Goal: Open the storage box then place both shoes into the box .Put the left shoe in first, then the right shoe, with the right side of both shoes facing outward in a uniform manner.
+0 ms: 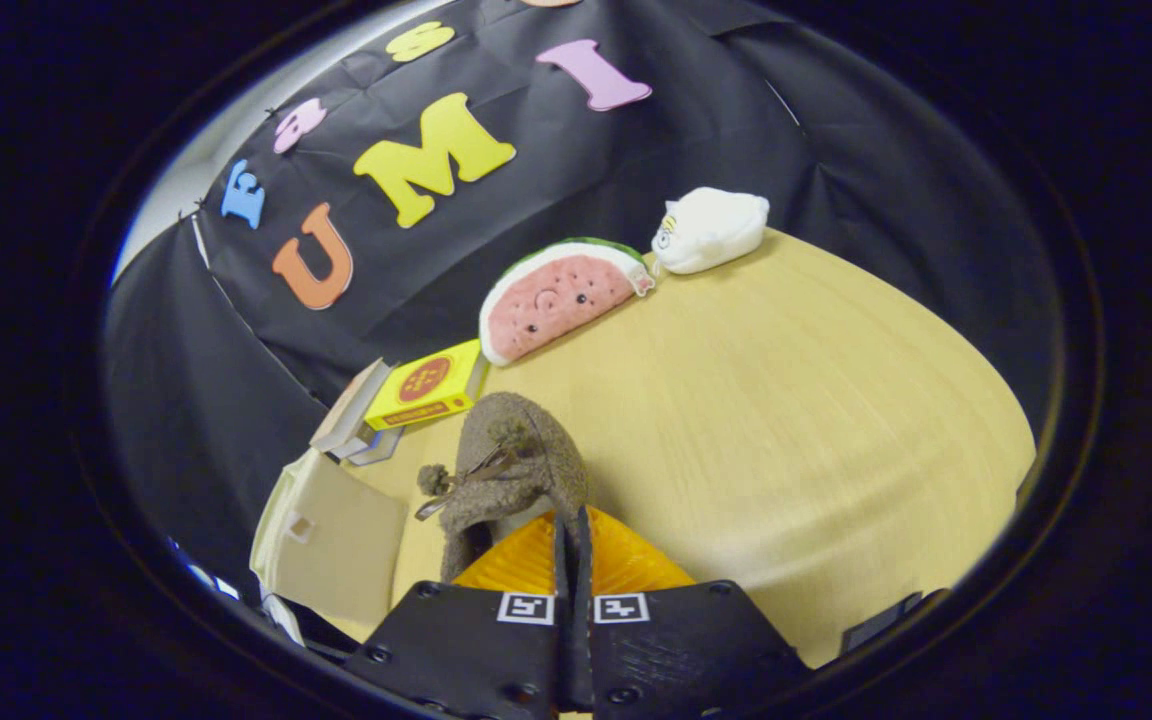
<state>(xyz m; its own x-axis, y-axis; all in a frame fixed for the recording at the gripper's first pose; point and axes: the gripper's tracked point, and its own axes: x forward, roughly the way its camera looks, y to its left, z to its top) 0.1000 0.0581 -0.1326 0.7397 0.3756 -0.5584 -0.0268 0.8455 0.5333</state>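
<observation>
A brown fuzzy shoe (516, 455) with small pom-pom laces hangs just ahead of my fingers, tilted, toe pointing away over the wooden table (786, 400). My gripper (572, 525) is shut on the shoe's rim, with the fingers pressed nearly together on the fabric. The cream storage box (336, 535) sits below and to the left of the shoe, and one pale panel of it faces me. I cannot tell from here whether the box is open, and its inside is hidden.
A yellow carton (428, 385) and a small stack of books (351, 420) lie beyond the box by the black cloth wall. A watermelon plush (556, 295) and a white plush (711, 230) rest at the table's far edge.
</observation>
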